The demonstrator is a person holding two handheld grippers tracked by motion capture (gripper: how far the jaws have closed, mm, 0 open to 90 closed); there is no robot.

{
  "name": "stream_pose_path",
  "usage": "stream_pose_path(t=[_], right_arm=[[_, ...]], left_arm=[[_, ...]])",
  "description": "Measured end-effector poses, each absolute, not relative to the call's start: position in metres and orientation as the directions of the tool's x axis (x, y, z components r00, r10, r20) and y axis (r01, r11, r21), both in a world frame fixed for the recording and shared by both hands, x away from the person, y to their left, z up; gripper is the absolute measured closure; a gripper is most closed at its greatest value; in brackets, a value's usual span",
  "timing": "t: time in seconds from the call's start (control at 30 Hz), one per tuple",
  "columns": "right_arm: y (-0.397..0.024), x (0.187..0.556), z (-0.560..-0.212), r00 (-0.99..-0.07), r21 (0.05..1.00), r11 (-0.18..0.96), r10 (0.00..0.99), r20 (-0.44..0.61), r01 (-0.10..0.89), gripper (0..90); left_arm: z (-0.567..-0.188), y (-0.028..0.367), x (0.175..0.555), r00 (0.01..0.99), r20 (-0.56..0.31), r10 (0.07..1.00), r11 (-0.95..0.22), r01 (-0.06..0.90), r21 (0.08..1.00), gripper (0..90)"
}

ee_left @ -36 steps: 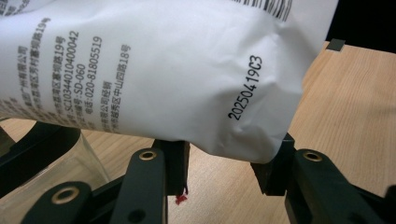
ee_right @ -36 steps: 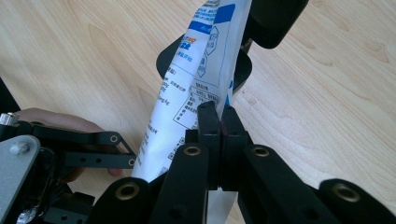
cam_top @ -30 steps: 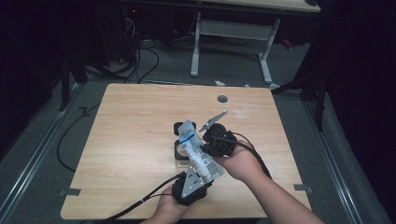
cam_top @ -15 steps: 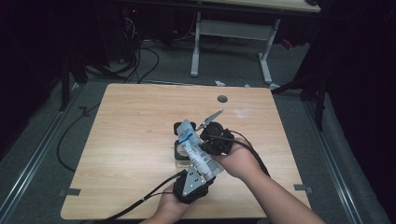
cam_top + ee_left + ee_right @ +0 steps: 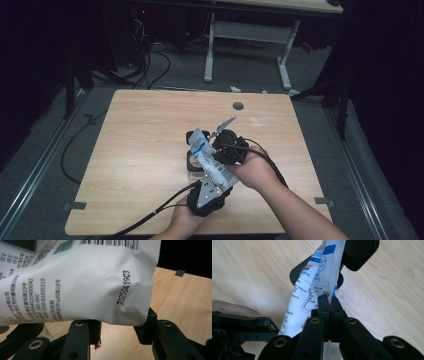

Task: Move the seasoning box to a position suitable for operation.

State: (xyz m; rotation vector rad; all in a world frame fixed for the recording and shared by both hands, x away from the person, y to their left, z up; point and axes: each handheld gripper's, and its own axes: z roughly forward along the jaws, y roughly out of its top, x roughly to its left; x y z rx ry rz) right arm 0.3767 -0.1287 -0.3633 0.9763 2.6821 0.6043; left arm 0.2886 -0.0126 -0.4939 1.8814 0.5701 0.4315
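Here, in the high view, the wooden surface (image 5: 150, 145) lies bare across its whole 9 o'clock half and along the far edge, where a small round hole (image 5: 238, 106) sits near 12 o'clock; the work is crowded toward the near edge, at about 5 o'clock of the middle. The white pouch (image 5: 207, 160) slants there between the two hands, over a black object (image 5: 192, 161) that rests on the wood. The left claw (image 5: 216, 176) grips the pouch's near end, and the right claw (image 5: 220, 150) meets it from 3 o'clock. Dark floor and cables surround the surface, and a grey frame stands beyond.

In the left gripper view the pouch (image 5: 75, 282) hangs across the upper frame, its smooth, slightly crumpled film printed with black text, a date code and a barcode. The left claw (image 5: 117, 326) stands half apart, its jaws clamped on the pouch's lower corner. Light wood runs free toward 3 o'clock, up to the surface's edge (image 5: 180, 275).

In the right gripper view the right claw (image 5: 329, 303) is pressed together, its jaws pinching a thin edge of the pouch (image 5: 312, 290), which rises toward 12 o'clock with blue panels and fine print. The black object (image 5: 359, 252) shows behind it, rounded and matte. Bare wood grain spreads at 9 and 3 o'clock.
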Motion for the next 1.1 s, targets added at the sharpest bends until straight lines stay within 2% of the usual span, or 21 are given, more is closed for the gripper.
stream_pose_path(t=[1.1], right_arm=[[-0.12, 0.388, -0.361, -0.761, 0.415, 0.72, 0.642, -0.094, 0.557, 90.0]], left_arm=[[-0.494, -0.022, 0.296, 0.806, -0.006, 0.592, -0.265, 0.202, 0.943, 62.1]])
